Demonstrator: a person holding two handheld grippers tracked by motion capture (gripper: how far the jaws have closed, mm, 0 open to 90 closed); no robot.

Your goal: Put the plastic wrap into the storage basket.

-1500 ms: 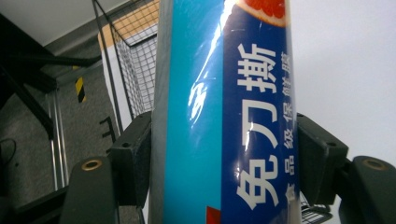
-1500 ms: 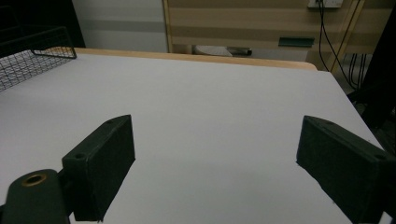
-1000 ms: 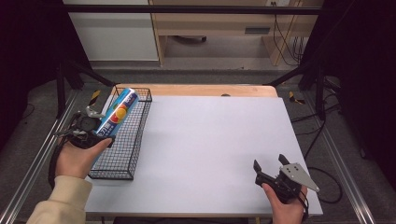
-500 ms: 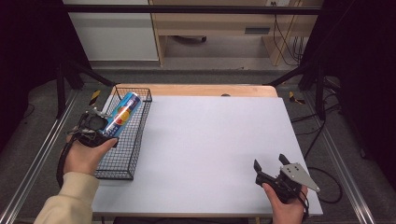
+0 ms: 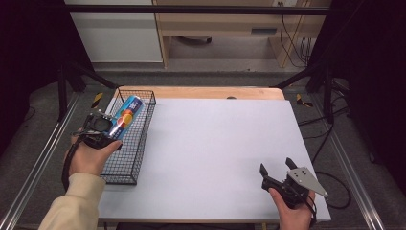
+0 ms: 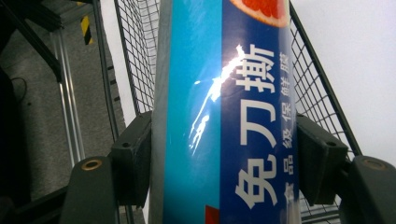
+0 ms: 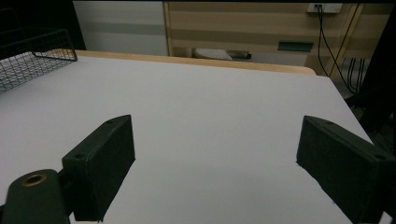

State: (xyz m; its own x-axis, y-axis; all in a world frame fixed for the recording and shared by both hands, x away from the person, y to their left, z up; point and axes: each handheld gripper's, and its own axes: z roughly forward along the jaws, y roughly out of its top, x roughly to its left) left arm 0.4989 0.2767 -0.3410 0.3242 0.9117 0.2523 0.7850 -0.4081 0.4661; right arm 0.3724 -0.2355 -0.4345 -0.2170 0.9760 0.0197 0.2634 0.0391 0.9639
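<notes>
A long blue box (image 5: 126, 114) with white lettering and a fruit picture is clamped between the jaws of my left gripper (image 5: 116, 127). It points away from me over the black wire basket (image 5: 142, 140) at the table's left edge. In the left gripper view both pads press the sides of the box (image 6: 243, 116), with the basket mesh (image 6: 140, 56) behind it; the left gripper (image 6: 224, 161) is shut on it. My right gripper (image 5: 276, 166) rests near the table's front right corner, its jaws wide apart with nothing between them. In its own view the right gripper (image 7: 215, 154) faces bare table.
The white table top (image 5: 215, 139) stretches between the two hands. The basket's corner (image 7: 42, 58) shows at the far left of the right gripper view. Beyond the table's far edge stand a wooden shelf (image 5: 225, 28) and cables (image 5: 287, 33).
The left hand has shifted slightly with the box over the basket. The right gripper has stayed where it was.
</notes>
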